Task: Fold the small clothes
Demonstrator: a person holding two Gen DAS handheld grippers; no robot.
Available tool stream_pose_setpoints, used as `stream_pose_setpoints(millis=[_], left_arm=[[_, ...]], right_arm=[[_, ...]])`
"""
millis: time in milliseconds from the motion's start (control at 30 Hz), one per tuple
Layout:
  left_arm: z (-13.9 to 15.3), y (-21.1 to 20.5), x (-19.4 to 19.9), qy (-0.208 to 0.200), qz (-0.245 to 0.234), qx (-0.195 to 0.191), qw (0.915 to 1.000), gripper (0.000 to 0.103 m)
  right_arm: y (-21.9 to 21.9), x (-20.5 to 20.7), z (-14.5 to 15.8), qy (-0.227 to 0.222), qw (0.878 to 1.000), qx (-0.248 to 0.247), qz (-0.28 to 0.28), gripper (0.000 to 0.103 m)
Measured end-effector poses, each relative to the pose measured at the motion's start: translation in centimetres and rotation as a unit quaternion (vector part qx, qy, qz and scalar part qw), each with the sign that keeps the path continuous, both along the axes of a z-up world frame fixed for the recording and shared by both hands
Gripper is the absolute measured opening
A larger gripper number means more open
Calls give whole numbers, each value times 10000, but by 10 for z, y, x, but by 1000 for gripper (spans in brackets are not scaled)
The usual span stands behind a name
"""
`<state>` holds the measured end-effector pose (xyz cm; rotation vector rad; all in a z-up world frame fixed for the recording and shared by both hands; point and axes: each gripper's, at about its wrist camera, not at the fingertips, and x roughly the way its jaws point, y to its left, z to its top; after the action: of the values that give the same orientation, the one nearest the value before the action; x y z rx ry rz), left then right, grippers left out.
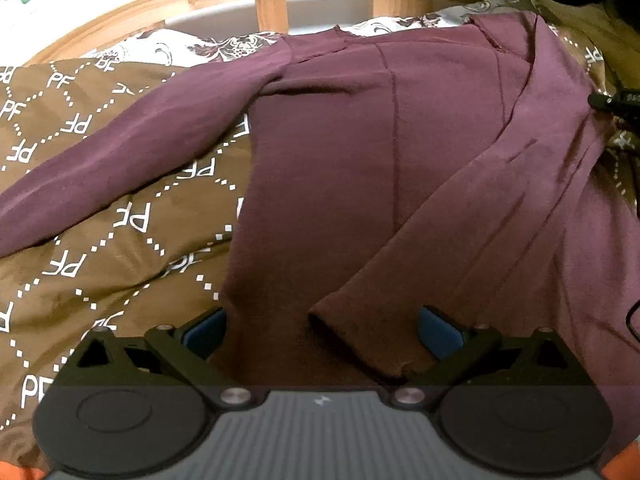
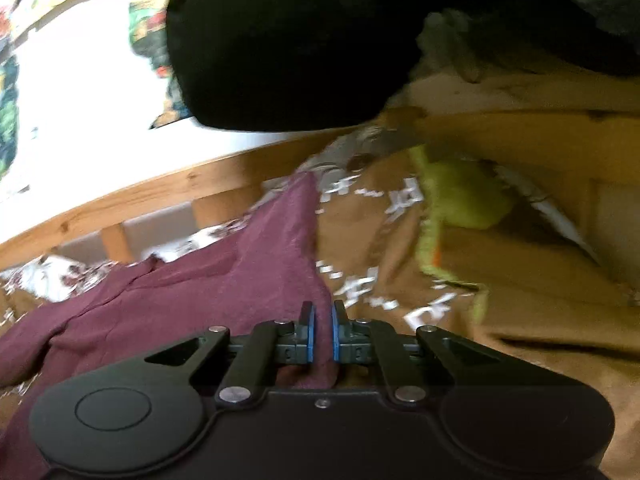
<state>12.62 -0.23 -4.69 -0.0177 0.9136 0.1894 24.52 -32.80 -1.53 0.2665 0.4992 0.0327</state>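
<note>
Maroon long-sleeved top (image 1: 360,152) lies on brown bedspread (image 1: 100,240); right gripper (image 2: 323,330) clamps its fabric, left gripper (image 1: 320,332) stands wide, empty.

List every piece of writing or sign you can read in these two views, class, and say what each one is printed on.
"PF": white letters repeated across the brown bedcover, between dotted diamond lines; several read upside down or mirrored.
Right wrist view: the same white letters on the bedcover are too blurred to read.
A small pale mark on the left gripper body is too small to read.
The maroon shirt carries no visible text.
</note>
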Motion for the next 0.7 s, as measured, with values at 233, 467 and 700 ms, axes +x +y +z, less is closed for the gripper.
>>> stream_pose_setpoints(millis=[233,467,700], left_arm=[[-5,-3,-5,-59,-54,144,9999,102],[12,21,-24,-384,406,-133,9983,102],[43,108,-61,-1000,2188,-366,9699,102]], right_arm=[[-5,4,-15,188,9997,99,-110,14],[8,-12,-1,-74,9999,-90,-111,48],[38,-33,18,-537,9971,-425,322,89]])
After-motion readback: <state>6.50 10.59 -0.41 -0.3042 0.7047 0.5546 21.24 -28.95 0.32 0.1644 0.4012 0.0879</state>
